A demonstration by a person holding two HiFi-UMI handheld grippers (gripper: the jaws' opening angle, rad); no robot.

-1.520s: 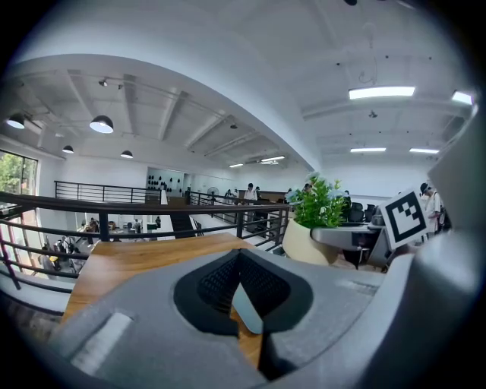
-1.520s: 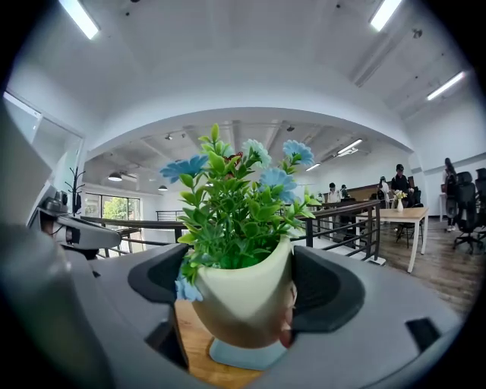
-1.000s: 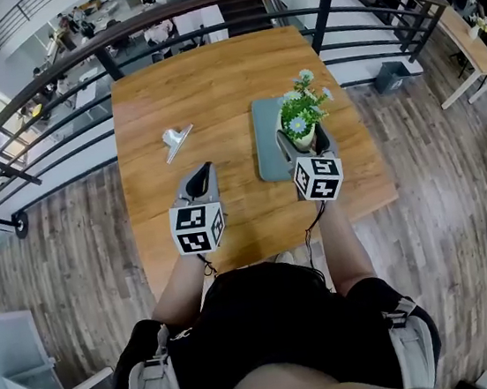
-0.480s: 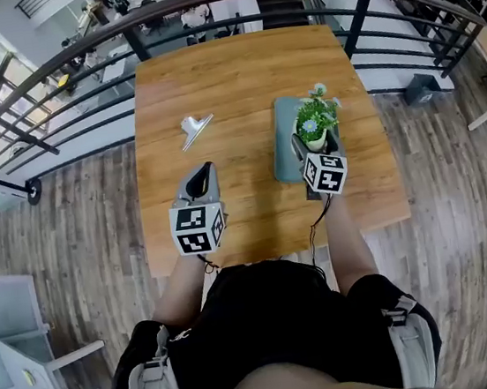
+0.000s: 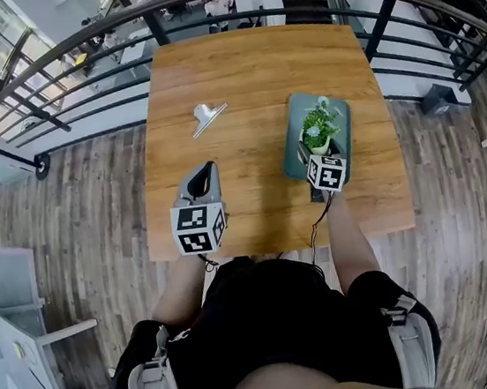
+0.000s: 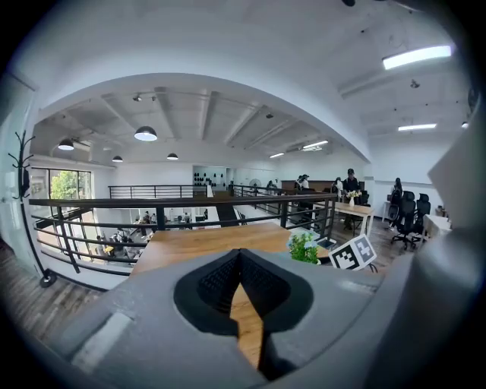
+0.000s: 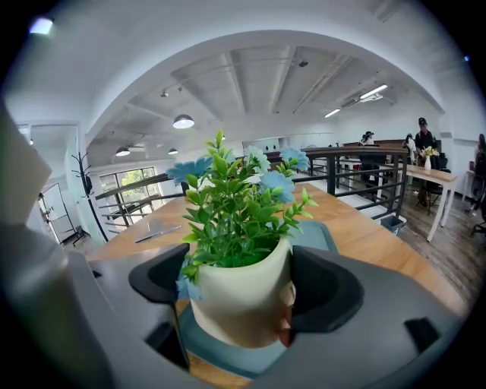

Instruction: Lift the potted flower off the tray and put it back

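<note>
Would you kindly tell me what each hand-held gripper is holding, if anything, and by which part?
The right hand-held gripper holds the potted flower, jaws clamped on opposite sides of its cream pot. The left hand-held gripper holds nothing.

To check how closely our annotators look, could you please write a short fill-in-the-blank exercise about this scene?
The potted flower is gripped by the ___ hand-held gripper.
The left hand-held gripper holds ___.
In the head view, the metal clip lies on the table to the ___ of the tray.
Missing words: right; nothing; left.
</note>
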